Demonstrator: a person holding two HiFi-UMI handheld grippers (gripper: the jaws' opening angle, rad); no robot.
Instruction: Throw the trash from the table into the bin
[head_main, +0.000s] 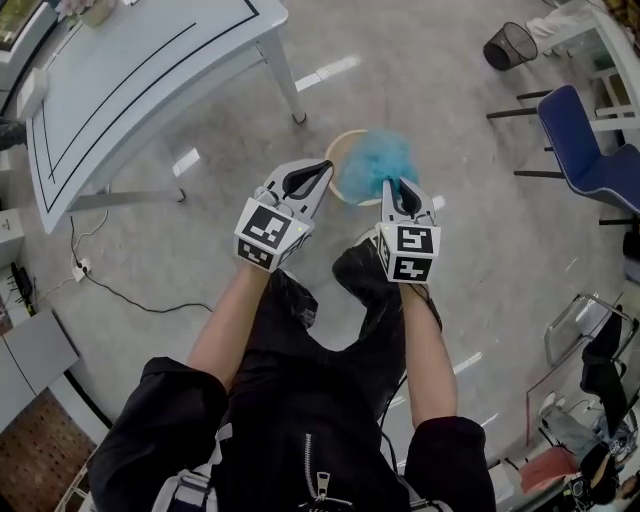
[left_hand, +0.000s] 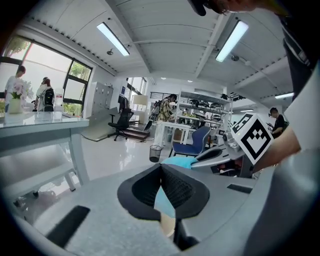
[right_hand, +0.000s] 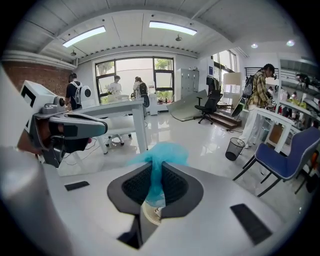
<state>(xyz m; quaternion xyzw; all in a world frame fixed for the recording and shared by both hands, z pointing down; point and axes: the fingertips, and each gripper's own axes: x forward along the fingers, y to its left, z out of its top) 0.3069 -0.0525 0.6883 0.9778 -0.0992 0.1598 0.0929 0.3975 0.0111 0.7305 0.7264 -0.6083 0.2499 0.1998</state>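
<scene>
My right gripper (head_main: 398, 183) is shut on a fluffy blue piece of trash (head_main: 380, 163), which bulges out past the fingertips. It hangs right over a round cream bin (head_main: 339, 152) standing on the floor. In the right gripper view the blue trash (right_hand: 161, 154) is pinched between the black pads, and the bin (right_hand: 150, 213) shows below them. My left gripper (head_main: 322, 168) hovers at the bin's left rim with its jaws together and nothing in them. Through the slit of the left gripper (left_hand: 161, 167) I see a little of the blue trash (left_hand: 179, 162) beyond.
The white table (head_main: 150, 70) stands at the upper left with a cable on the floor beside it. A black mesh wastebasket (head_main: 510, 45) and a blue chair (head_main: 590, 150) are at the upper right. The person's shoe (head_main: 360, 270) is just short of the bin.
</scene>
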